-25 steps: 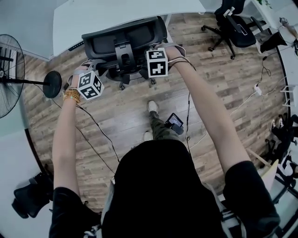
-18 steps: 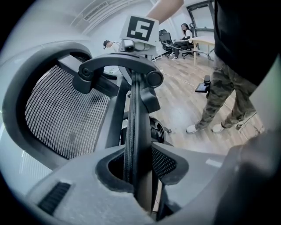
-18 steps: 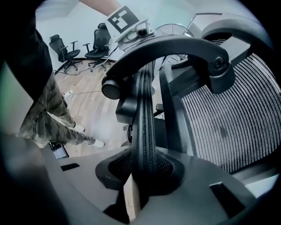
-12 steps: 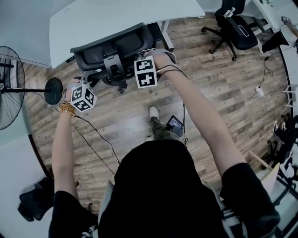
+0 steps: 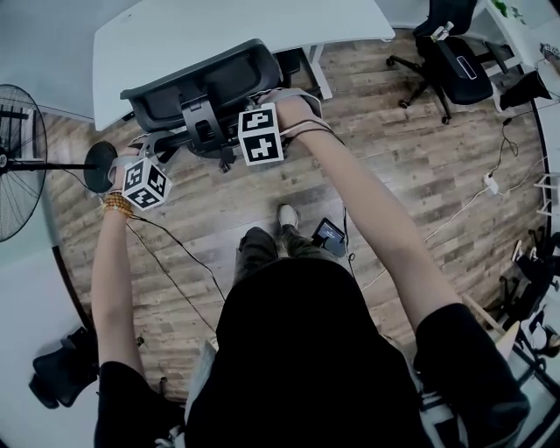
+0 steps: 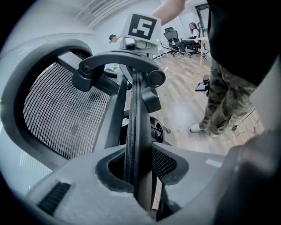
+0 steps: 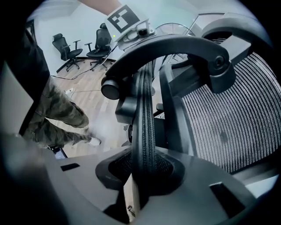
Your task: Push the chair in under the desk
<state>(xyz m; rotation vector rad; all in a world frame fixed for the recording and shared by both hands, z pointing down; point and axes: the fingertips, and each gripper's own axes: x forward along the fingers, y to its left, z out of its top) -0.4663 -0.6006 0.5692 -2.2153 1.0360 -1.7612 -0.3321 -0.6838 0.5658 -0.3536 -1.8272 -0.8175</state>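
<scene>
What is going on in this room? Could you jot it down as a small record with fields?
Room: office with a wood floor
Person: stands behind a black mesh chair
Left hand-held gripper: clamped on the chair's back rim
Right hand-held gripper: clamped on the same rim
Desk: white, straight ahead of the chair
Chair position: backrest at the desk's near edge
Nearby: standing fan on the left

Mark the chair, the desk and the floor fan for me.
chair [image 5: 201, 79], head view, on its backrest.
desk [image 5: 219, 26], head view, bare white top.
floor fan [image 5: 19, 175], head view, its round grille.
</scene>
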